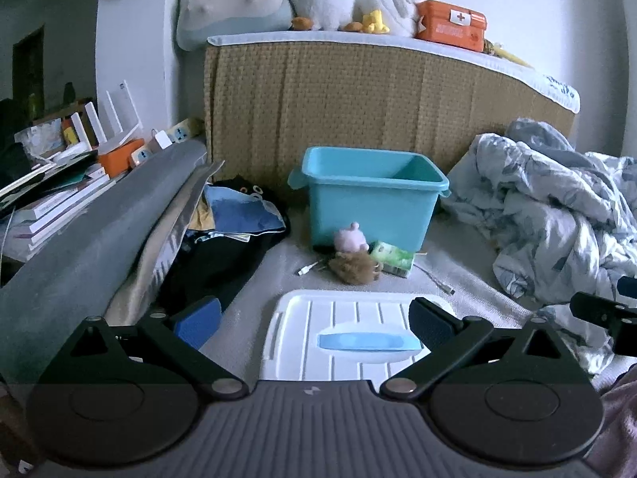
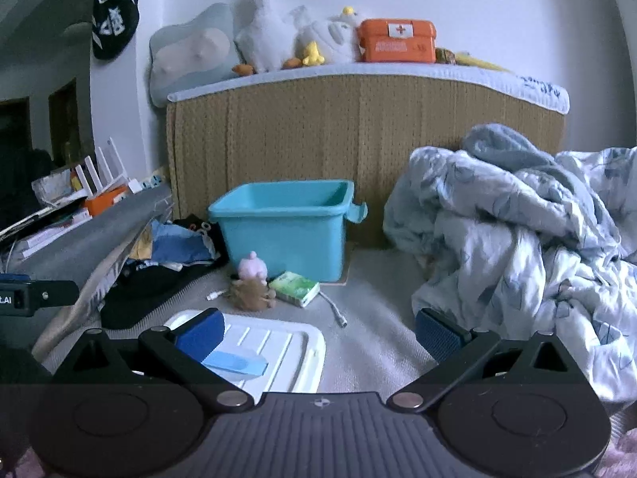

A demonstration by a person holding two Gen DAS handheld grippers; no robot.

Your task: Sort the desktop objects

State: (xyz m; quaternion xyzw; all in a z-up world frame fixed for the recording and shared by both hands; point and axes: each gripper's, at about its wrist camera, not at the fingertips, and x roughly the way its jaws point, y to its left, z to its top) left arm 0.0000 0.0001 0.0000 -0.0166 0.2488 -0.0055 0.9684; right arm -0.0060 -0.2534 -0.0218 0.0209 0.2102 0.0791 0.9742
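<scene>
Left wrist view: left gripper (image 1: pixel 314 324) spread wide above white lid (image 1: pixel 342 334); right gripper (image 2: pixel 318 332) likewise apart; teal bin (image 1: pixel 370 195) behind the lid.

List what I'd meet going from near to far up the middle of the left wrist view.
White lid → brown plush toy → teal bin → woven headboard → orange first-aid box.
</scene>
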